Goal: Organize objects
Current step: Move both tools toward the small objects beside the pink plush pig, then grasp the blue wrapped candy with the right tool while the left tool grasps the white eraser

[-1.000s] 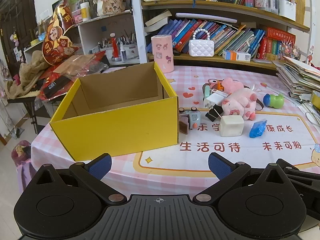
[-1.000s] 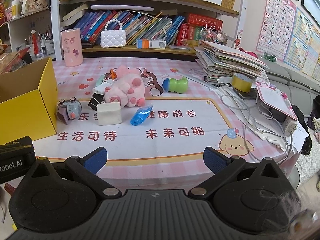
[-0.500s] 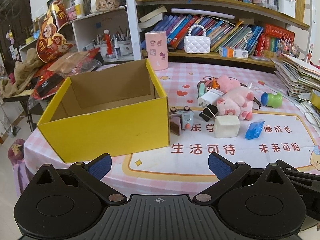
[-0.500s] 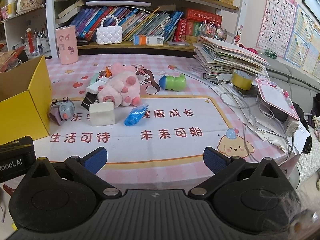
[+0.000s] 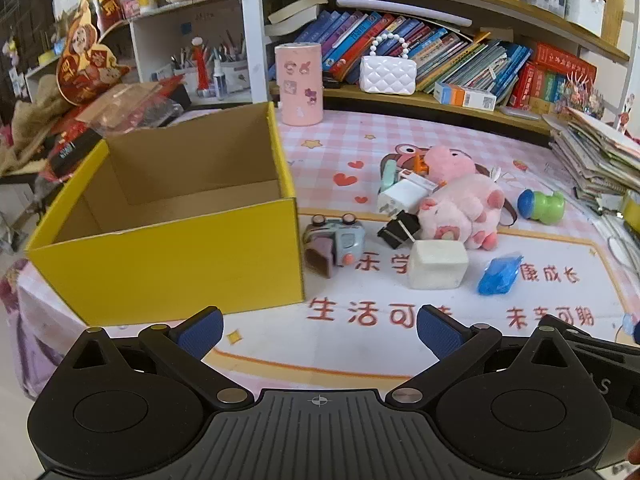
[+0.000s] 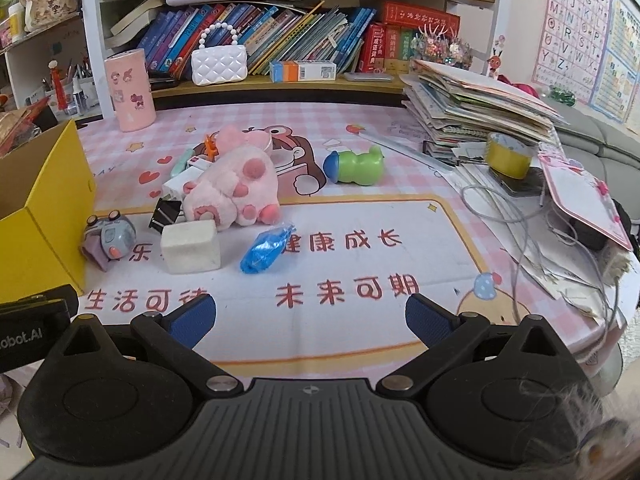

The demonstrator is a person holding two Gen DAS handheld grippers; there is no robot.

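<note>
An empty yellow cardboard box (image 5: 172, 256) stands open on the left of the table; its corner (image 6: 44, 204) shows in the right wrist view. To its right lie a small grey toy (image 5: 338, 240) (image 6: 110, 238), a white block (image 5: 438, 264) (image 6: 191, 246), a blue wrapped item (image 5: 500, 274) (image 6: 266, 248), a pink plush pig (image 5: 464, 208) (image 6: 236, 192), a black binder clip (image 5: 398, 230), a white charger (image 5: 402, 196) and a green-blue toy (image 5: 542, 206) (image 6: 354, 166). My left gripper (image 5: 319, 332) and right gripper (image 6: 307, 318) hover open over the table's near edge, holding nothing.
A pink cylinder (image 5: 299, 83) and a white quilted purse (image 5: 387, 74) stand at the back by the bookshelf. A stack of papers (image 6: 476, 112), a yellow tape roll (image 6: 508, 156) and cables (image 6: 520, 220) crowd the right side. Clutter (image 5: 80, 120) lies left of the box.
Both grippers have moved forward toward the table, so the box and toys look larger. The jaws stay open and nothing on the table has moved.
</note>
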